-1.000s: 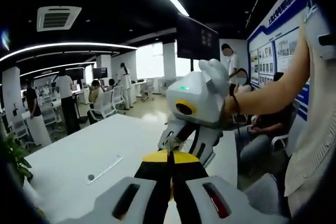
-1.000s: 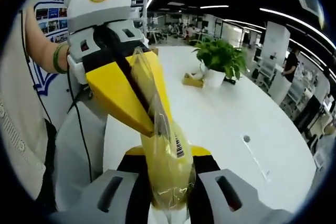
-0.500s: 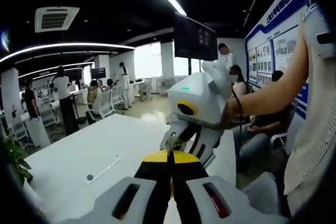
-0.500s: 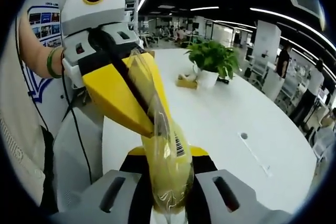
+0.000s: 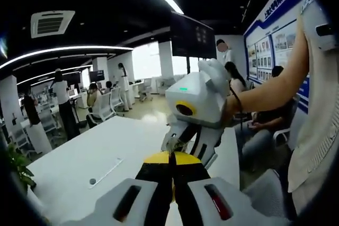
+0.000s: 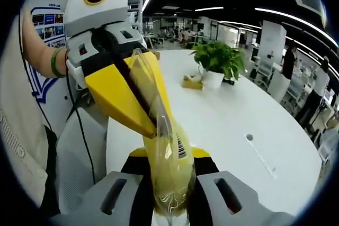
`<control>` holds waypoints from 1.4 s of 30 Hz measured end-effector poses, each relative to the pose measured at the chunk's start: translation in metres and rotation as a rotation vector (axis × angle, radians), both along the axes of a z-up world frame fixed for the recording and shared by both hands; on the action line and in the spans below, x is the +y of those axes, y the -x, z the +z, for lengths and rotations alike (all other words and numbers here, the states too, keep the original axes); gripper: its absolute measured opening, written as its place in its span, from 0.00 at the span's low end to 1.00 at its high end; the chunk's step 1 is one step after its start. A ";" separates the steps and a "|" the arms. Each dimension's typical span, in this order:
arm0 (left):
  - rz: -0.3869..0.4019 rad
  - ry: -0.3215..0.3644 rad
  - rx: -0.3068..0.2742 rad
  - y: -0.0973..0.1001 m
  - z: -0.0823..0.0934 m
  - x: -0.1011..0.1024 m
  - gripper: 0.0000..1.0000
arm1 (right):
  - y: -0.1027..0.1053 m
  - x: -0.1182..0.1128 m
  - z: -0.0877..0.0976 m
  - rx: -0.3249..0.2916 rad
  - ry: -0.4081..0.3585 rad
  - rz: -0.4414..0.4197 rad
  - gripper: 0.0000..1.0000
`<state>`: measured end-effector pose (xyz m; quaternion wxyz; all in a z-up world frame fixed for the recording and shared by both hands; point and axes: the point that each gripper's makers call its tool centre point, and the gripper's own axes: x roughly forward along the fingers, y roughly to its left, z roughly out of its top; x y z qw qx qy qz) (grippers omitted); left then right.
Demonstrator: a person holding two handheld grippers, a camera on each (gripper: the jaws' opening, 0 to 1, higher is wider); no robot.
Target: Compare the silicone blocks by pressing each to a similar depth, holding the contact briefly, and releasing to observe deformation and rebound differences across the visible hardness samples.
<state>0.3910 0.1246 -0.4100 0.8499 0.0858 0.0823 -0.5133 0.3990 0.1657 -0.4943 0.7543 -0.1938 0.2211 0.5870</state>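
Two grippers meet above a long white bench [image 6: 233, 125], both clamped on one clear plastic bag [image 6: 168, 154] with a yellow block inside. In the right gripper view, the left gripper [image 6: 151, 128] comes in from the upper left, its yellow jaws shut on the bag's top edge, while the right gripper [image 6: 168, 205] pinches the bag's lower end. Farther right on the bench stand a potted plant [image 6: 220, 62] and a small yellow box [image 6: 192, 82]. In the left gripper view, an open office with white chairs [image 5: 108, 107], standing people, strip lights and a blue wall board [image 5: 273, 41] lies beyond.
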 end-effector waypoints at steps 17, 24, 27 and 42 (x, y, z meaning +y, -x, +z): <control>0.002 -0.010 0.004 -0.001 -0.003 -0.002 0.00 | 0.001 -0.001 -0.003 0.022 0.001 0.025 0.17; 0.005 -0.008 0.029 0.000 -0.005 -0.001 0.00 | 0.003 0.000 -0.006 0.017 -0.002 0.059 0.19; 0.009 -0.012 0.029 0.001 -0.006 -0.001 0.00 | 0.004 0.001 -0.007 0.029 -0.003 0.059 0.20; 0.043 0.020 0.066 -0.002 -0.009 0.004 0.00 | 0.004 0.004 -0.009 0.028 0.020 0.104 0.23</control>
